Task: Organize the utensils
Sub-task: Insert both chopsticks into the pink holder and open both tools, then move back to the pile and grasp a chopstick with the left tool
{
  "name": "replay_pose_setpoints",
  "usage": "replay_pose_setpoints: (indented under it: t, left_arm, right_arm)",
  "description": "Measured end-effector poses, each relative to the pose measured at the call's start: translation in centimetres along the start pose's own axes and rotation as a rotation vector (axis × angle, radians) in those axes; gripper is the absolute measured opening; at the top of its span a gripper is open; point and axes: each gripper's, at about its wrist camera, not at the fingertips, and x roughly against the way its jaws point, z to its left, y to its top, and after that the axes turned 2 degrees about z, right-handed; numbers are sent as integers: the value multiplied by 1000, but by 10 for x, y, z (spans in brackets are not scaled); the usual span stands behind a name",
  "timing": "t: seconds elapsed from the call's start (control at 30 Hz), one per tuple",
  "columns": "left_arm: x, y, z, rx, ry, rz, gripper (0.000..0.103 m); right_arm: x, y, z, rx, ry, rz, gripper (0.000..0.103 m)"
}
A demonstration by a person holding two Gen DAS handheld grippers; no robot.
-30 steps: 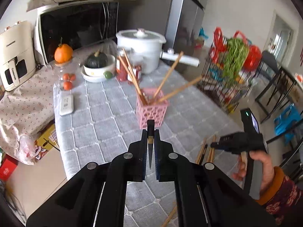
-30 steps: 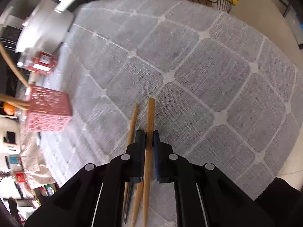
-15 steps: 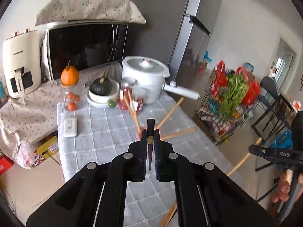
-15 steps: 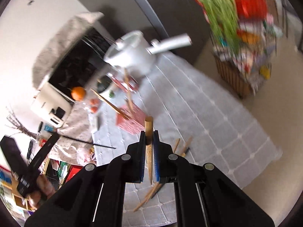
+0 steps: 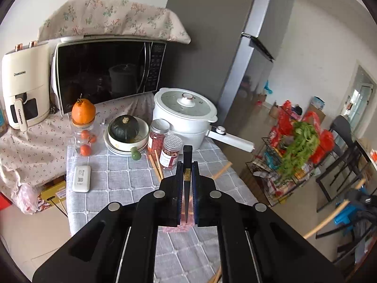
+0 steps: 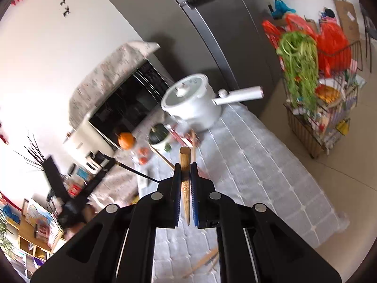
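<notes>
The left gripper (image 5: 187,172) is clamped narrow on a black chopstick (image 5: 187,152), which runs straight between the pads with its blunt end sticking out toward 12 o'clock and its thin tip back toward 6 o'clock. Directly under this gripper, mostly hidden by the jaws, a pink basket (image 5: 175,228) shows as a sliver at 6 o'clock of the pads. Wooden chopsticks (image 5: 156,165) lean out past the jaws at 10 o'clock, another pokes out at 2 o'clock, and more lie on the grey checked tablecloth (image 5: 117,172) at the bottom edge. Beyond, at 12 o'clock, stand two jars and a white pot (image 5: 186,118).

The right gripper (image 6: 186,173) is likewise closed tight on a wooden chopstick (image 6: 184,158), thick end toward 12 o'clock, pointed end toward 6 o'clock between the fingers. In the right wrist view the left gripper appears blurred at 9 o'clock, its black chopstick pointing toward the centre. Loose wooden chopsticks lie on the cloth at 5 o'clock.
</notes>
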Motion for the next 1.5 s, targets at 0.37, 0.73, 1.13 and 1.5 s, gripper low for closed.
replay_pose_setpoints:
  t: [0.37, 0.73, 1.13, 1.5]
  left_arm:
    - [-11, -16, 30, 93, 11, -28, 27]
    - [40, -28, 84, 225, 13, -128, 34]
    - [18, -42, 77, 181, 17, -11, 52]
    - [-26, -80, 26, 28, 25, 174, 93]
  right_arm:
    - [-55, 47, 30, 7, -26, -59, 8]
    - [-149, 51, 54, 76, -143, -20, 8]
    - [-169, 20, 45, 82, -178, 9, 57]
    - [-120, -43, -45, -71, -254, 45, 94]
